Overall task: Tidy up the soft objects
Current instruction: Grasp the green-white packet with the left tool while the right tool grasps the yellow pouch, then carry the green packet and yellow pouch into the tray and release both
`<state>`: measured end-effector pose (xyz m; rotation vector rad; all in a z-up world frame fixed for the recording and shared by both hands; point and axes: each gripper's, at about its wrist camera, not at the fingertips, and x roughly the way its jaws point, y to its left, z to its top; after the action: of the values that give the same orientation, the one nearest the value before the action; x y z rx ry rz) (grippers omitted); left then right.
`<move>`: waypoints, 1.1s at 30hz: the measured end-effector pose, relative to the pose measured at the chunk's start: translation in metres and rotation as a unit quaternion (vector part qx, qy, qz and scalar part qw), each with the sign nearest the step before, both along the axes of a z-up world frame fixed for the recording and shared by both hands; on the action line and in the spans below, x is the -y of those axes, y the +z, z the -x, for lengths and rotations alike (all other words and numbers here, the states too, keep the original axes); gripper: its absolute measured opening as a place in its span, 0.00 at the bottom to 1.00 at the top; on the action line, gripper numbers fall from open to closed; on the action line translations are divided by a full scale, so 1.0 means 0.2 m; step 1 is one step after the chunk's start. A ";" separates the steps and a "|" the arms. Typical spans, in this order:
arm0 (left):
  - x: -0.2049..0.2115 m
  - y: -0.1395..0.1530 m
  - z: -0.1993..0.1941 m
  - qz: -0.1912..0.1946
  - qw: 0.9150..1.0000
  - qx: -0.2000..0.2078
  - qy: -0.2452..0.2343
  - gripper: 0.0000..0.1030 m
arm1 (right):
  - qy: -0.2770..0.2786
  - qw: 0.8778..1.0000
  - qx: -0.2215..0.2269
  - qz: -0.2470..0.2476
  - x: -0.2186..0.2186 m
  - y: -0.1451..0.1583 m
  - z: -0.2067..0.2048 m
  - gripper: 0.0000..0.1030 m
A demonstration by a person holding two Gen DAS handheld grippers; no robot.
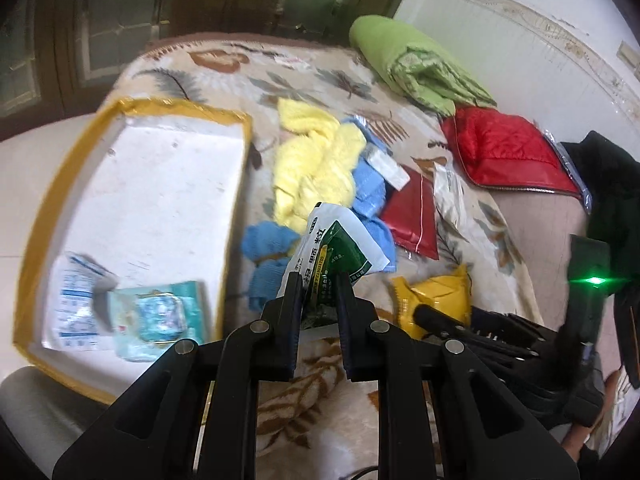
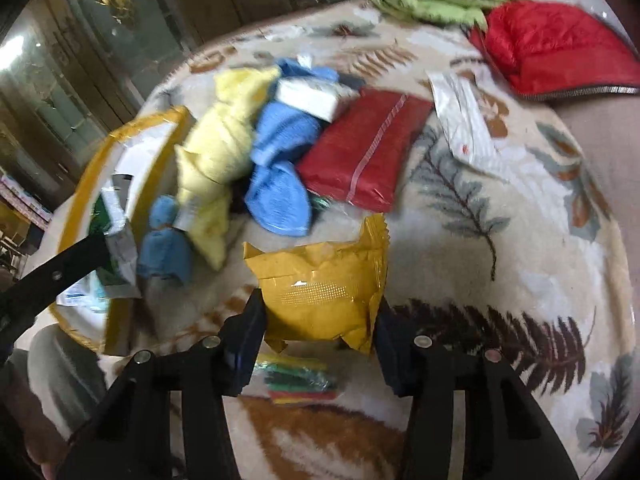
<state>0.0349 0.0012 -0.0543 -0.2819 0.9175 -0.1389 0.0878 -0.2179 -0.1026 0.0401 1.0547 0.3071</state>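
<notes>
Sachet [image 1: 340, 248] sits pinched in your left gripper [image 1: 318, 280]; carry it toward the yellow-rimmed bin [image 1: 132, 108], upper left. Right gripper [image 2: 318, 312], spread, straddles the yellow packet [image 2: 320, 288].

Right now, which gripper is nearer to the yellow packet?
Right. The right gripper has its fingers on either side of the yellow packet. The left gripper is off to the packet's left, shut on a green and white sachet.

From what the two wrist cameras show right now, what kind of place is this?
Probably a room in a home. A leaf-patterned plush blanket covers a bed or sofa, a folded green quilt and red quilted padded garment lie on it, and dark wooden glass-paned doors stand behind.
</notes>
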 end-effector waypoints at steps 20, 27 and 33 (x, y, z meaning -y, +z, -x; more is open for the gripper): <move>-0.77 0.18 0.15 -0.002 0.992 0.009 0.129 0.15 | 0.127 0.989 0.016 -0.068 -0.63 0.22 0.08 0.48; -0.88 0.02 -0.04 -0.008 0.992 -0.013 0.129 0.15 | 0.147 0.988 -0.024 -0.050 -0.93 0.10 -0.03 0.48; -0.95 -0.11 -0.11 0.027 0.990 -0.019 0.134 0.15 | 0.150 0.987 -0.045 -0.023 -1.07 -0.03 -0.12 0.49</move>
<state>0.0571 0.1911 -0.0773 -0.4553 0.9049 0.0904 0.1109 -0.0033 -0.1077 -0.0657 1.1451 0.6072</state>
